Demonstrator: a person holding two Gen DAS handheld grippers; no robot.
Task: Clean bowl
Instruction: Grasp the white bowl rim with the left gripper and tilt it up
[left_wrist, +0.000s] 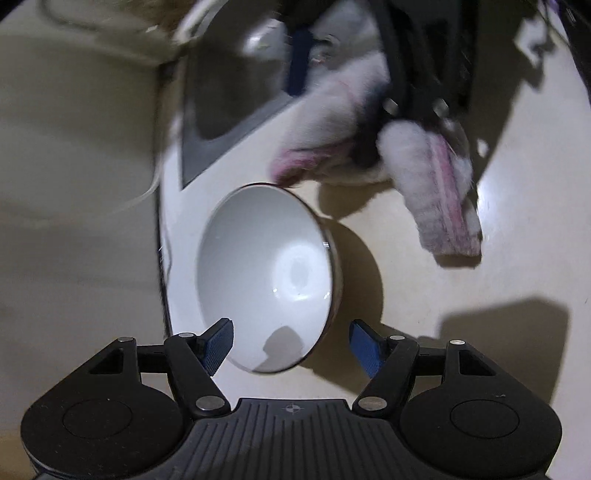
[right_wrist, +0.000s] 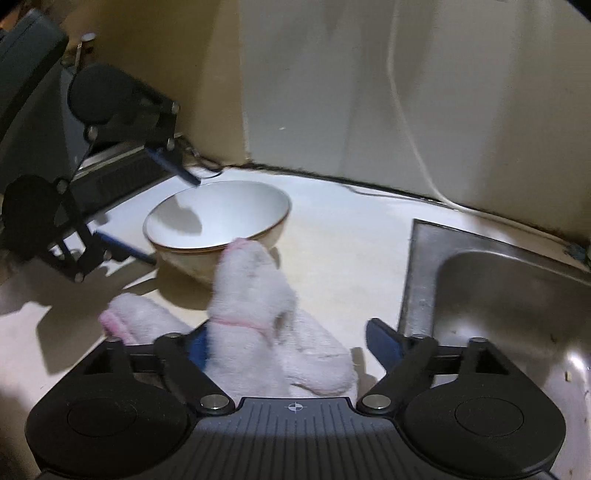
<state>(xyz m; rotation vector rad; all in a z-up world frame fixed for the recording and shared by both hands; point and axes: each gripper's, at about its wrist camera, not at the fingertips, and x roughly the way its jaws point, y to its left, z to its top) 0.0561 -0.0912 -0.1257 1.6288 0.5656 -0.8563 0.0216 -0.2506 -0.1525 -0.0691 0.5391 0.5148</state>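
The bowl stands upright on the desk, close to the corner where the walls meet, with the sink well apart on the far side. It appears to be glazed ceramic: rigid, fairly heavy for its size, smooth and likely slippery, and breakable if knocked or dropped. The interior shows clean and white with highlights; no residue is visible. The thin rim, or the outer wall just under it, is judged the soundest place to take hold.

The left tongs stand open on either side of the near rim, pads clear of the bowl; nothing is gripped. The right tongs are spread wide; the cloth lies between the jaws against the left pad, but the pads do not press on it.

The cloth is soft, fluffy, white with pink trim, limp and easily bunched. One end rises to the bowl's outer wall, seemingly touching it. A thin cable runs down the wall behind. The cloth and right tongs crowd one side of the bowl.
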